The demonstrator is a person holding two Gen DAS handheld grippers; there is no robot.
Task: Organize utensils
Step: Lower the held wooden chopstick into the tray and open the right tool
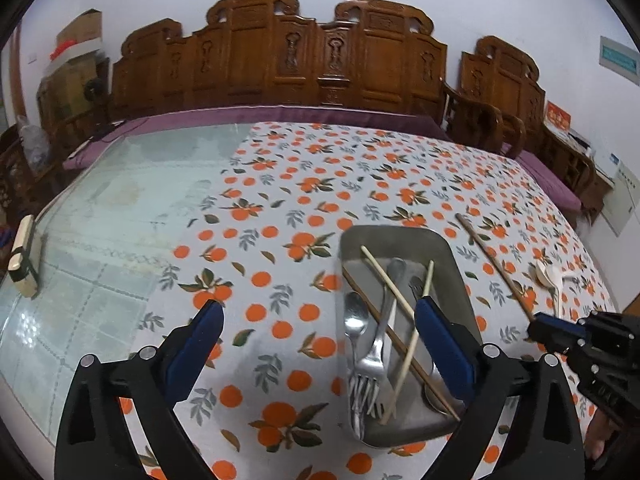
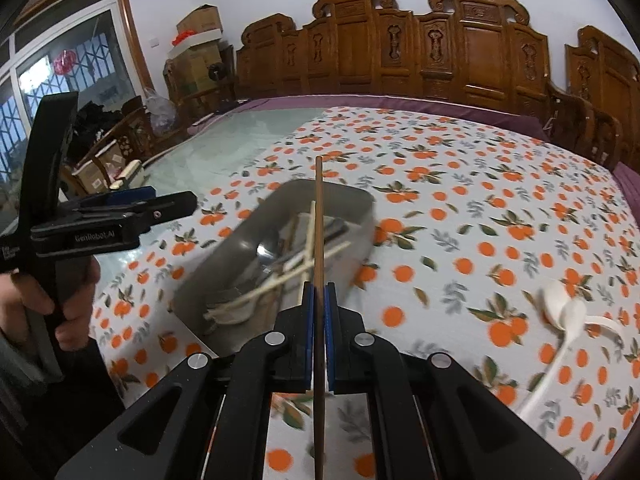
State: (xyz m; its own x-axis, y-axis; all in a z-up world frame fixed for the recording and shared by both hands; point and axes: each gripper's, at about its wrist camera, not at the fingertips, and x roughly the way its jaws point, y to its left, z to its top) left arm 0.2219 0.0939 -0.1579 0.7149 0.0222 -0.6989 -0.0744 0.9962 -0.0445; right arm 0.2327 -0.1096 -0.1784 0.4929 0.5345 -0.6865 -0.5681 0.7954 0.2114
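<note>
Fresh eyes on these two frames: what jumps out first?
The orange-print tablecloth dominates. On it sits a grey metal tray holding forks, a spoon and pale and dark chopsticks in a crossed heap. The right gripper is shut on a dark brown chopstick pointing toward the tray, while the left gripper stands open with nothing between its jaws; two white spoons lie on the cloth to the right.

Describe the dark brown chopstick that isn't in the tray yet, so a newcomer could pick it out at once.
Start at the orange-print tablecloth and find the grey metal tray holding forks, a spoon and chopsticks. Just right of it, the right tongs are shut on a dark brown chopstick. It is outside the tray; its dark twin lies inside among the pale chopsticks, and the white spoons lie further right.
</note>
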